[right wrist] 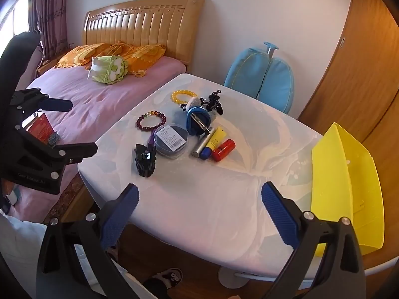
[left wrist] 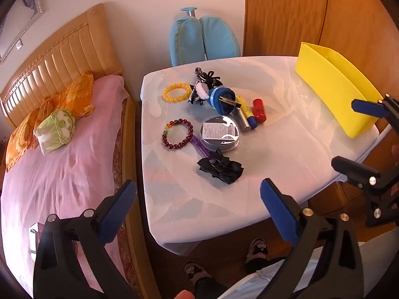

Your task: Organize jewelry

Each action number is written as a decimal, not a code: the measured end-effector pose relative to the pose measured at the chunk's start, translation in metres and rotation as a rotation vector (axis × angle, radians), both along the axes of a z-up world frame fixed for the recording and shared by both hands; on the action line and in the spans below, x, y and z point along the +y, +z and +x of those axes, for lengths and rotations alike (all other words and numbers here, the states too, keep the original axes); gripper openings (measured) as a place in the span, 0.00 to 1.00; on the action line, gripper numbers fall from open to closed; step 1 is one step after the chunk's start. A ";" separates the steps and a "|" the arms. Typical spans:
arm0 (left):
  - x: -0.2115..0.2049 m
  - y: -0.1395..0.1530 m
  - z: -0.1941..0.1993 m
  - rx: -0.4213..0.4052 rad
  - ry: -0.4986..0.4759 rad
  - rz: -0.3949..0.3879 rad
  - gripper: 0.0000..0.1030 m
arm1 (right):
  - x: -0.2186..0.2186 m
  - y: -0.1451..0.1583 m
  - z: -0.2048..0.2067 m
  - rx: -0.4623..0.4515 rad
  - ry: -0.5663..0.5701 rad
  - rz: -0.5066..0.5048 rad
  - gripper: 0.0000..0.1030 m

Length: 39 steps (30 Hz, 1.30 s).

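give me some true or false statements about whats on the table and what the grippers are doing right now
1. Both the left gripper and the right gripper are open and hold nothing. True.
2. The yellow bead bracelet is inside the yellow bin. False: it lies on the white table, apart from the bin.
3. The dark red bead bracelet lies beside the round clear container. True.
4. The red cylinder stands upright. False: it lies on its side.

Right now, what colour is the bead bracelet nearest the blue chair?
Yellow bead bracelet; it shows best in the left wrist view.
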State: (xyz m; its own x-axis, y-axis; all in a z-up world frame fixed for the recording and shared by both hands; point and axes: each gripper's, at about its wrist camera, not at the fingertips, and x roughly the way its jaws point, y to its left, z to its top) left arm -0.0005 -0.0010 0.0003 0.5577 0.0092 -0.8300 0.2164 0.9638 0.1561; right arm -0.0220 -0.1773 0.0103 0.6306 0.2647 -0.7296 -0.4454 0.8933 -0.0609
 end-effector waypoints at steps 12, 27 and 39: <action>-0.006 0.007 0.017 -0.070 -0.137 -0.014 0.94 | -0.002 -0.009 0.011 0.017 -0.101 -0.023 0.97; 0.015 -0.003 0.042 -0.091 -0.607 0.006 0.94 | 0.015 0.018 -0.017 0.016 -0.676 0.023 0.97; 0.006 -0.005 0.050 -0.063 -0.769 -0.056 0.94 | 0.045 0.035 -0.049 0.005 -0.795 -0.060 0.97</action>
State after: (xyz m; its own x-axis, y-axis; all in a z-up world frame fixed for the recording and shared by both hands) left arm 0.0492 0.0045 -0.0050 0.4363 -0.4408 -0.7844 0.8203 0.5530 0.1455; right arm -0.0707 -0.1327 0.0452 0.6108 -0.3029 -0.7315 0.3231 0.9389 -0.1189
